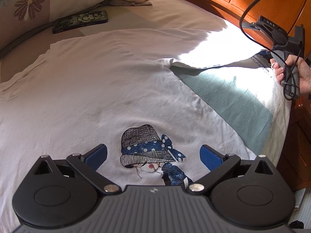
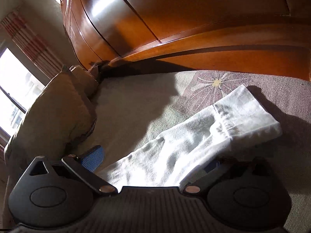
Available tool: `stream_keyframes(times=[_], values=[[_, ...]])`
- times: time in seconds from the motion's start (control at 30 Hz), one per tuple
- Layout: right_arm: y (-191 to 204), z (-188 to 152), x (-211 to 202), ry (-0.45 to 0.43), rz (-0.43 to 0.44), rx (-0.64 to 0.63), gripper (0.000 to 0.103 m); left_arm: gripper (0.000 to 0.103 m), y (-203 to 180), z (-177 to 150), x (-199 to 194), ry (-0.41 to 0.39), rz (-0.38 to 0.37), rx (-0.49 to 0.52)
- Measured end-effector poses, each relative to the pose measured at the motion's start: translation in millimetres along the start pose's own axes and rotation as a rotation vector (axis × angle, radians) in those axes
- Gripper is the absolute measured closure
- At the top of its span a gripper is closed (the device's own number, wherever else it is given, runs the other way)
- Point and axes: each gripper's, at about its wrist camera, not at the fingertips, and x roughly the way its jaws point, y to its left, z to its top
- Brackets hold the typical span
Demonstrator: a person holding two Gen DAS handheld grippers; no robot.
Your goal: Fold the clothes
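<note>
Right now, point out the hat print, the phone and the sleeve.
hat print (image 1: 144, 145), left wrist view, on the hat's blue dotted band.
phone (image 1: 80, 21), left wrist view, middle of its case.
sleeve (image 2: 246, 112), right wrist view, near its cuff.

The right tongs (image 2: 153, 161) were spread wide over a white shirt sleeve (image 2: 204, 136) lying on the bed (image 2: 132, 101); one blue pad (image 2: 93, 160) showed, the other mostly hidden under cloth. A pillow (image 2: 54, 112) sat to the left and the wooden headboard (image 2: 175, 29) behind.
</note>
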Motion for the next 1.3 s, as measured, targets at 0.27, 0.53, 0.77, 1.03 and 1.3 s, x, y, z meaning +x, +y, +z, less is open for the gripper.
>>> stream_keyframes(times=[0.27,0.53,0.77,1.03,1.3], values=[[20.8,-11.1,11.8,0.004,-0.066,-0.311,0.0,0.002,-1.2,5.4,6.0,0.0,-0.004,0.008],[29.7,-4.5,14.4,-0.014,-0.047,-0.247,0.0,0.002,0.5,9.5,9.5,-0.008,-0.007,-0.034],[52.8,6.0,0.3,-0.114,0.013,-0.154,0.0,0.002,7.1,5.7,-1.9,-0.038,0.005,-0.032],[100.9,-6.3,-9.0,-0.11,0.078,-0.203,0.0,0.002,22.3,-10.0,-20.7,-0.052,-0.001,-0.018],[146.0,-26.5,-5.4,-0.083,0.117,-0.217,0.0,0.002,46.2,-29.0,-40.9,-0.068,0.017,-0.025]])
